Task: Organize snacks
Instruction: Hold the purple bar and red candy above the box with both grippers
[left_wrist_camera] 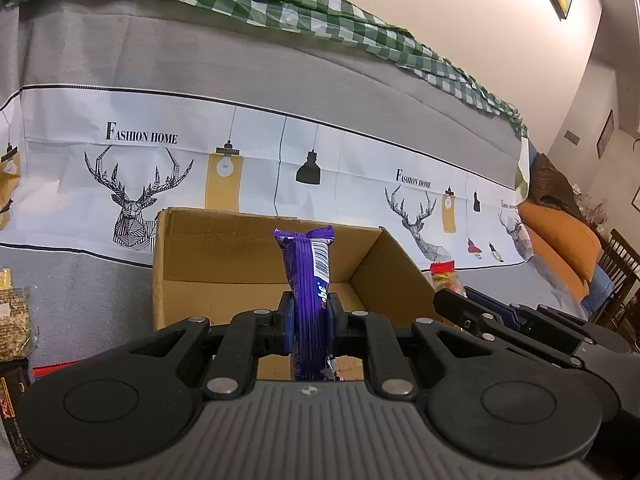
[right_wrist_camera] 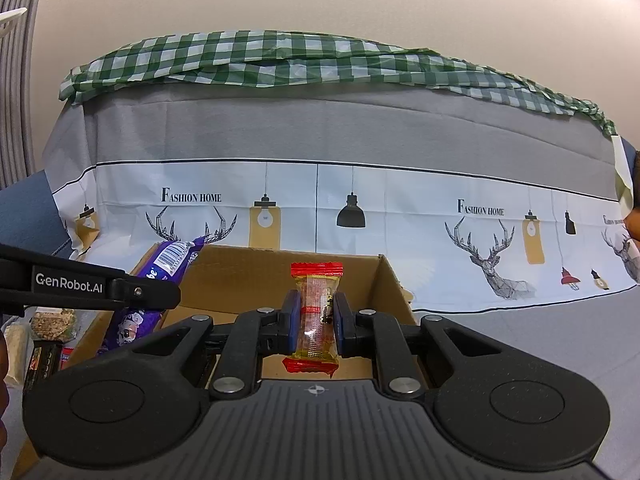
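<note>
My left gripper (left_wrist_camera: 311, 322) clamps the purple snack pack (left_wrist_camera: 310, 280) upright; my right gripper (right_wrist_camera: 316, 322) pinches the red-ended candy (right_wrist_camera: 316, 312). Both hang at the near rim of the open cardboard box (left_wrist_camera: 256, 256). Released here, either of the 2 snacks could land outside it.

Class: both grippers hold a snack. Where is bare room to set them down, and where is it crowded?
Free: the cardboard box floor, bordered by its brown walls, ahead of the red snack. Crowded: the box's left side, where the purple packet and spare packs sit.
</note>
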The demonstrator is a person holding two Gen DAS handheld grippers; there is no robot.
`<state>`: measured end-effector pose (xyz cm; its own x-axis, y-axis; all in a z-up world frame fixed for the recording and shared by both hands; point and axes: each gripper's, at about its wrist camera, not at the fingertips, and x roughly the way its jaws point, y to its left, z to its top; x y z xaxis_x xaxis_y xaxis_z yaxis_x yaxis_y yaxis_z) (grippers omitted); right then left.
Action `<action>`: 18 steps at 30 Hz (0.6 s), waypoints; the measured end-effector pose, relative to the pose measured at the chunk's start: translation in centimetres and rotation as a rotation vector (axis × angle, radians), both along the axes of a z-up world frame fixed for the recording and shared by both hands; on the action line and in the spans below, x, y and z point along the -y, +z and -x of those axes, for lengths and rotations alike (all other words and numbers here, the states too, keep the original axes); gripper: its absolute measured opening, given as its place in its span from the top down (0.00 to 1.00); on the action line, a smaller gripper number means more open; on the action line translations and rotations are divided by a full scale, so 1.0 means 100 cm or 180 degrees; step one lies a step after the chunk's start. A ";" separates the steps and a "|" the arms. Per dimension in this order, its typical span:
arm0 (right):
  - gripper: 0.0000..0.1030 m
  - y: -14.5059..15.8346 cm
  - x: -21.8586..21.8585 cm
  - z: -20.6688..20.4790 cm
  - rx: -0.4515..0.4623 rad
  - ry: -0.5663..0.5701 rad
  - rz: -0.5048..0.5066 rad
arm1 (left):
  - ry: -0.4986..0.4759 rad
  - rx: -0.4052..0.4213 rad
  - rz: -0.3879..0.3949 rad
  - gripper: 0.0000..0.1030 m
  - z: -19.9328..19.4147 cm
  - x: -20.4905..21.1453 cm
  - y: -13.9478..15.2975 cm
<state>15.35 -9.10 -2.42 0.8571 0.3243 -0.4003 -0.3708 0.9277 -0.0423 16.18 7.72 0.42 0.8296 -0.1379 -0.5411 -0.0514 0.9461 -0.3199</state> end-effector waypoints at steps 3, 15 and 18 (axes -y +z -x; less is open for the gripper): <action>0.83 0.000 0.000 0.000 0.0003 -0.0006 -0.0008 | 0.0002 -0.0001 0.0005 0.84 0.000 0.000 0.000; 0.83 0.000 0.001 0.000 0.0000 -0.0008 -0.0004 | 0.0003 0.0015 0.0006 0.84 -0.001 0.000 0.000; 0.83 0.001 0.001 0.000 0.0007 -0.0003 -0.0004 | 0.0008 0.0015 0.0009 0.84 -0.002 0.000 0.000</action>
